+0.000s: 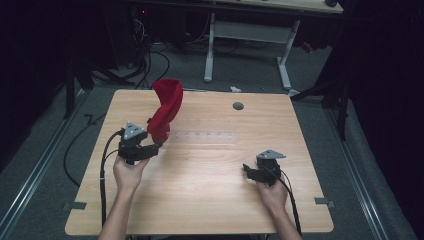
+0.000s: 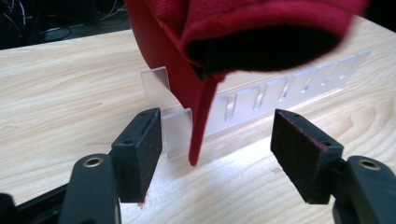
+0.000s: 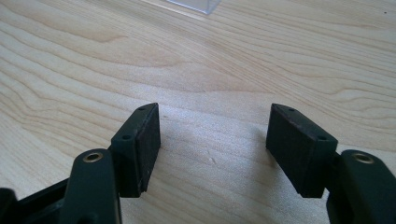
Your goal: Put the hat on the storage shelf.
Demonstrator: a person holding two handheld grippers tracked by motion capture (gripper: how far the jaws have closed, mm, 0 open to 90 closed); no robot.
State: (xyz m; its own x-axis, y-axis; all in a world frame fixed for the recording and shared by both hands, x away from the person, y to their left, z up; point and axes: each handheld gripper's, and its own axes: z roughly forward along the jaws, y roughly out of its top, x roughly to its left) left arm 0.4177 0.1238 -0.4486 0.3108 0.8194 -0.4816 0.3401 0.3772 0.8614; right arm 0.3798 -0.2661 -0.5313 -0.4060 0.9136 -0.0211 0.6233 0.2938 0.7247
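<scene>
A red fabric piece, folded like a cap, stands up from the left end of a clear slotted plastic rack that lies across the middle of the table. In the left gripper view the red fabric hangs over the clear rack, with a thin red strip dangling to the wood. My left gripper is open just in front of it; the strip hangs between the jaws without touching the pads. My right gripper rests open low over bare wood at the right, with nothing between its pads.
The wooden table has a grey round grommet near its far edge. A corner of the clear rack lies ahead of the right gripper. White desk legs and floor cables lie beyond the table.
</scene>
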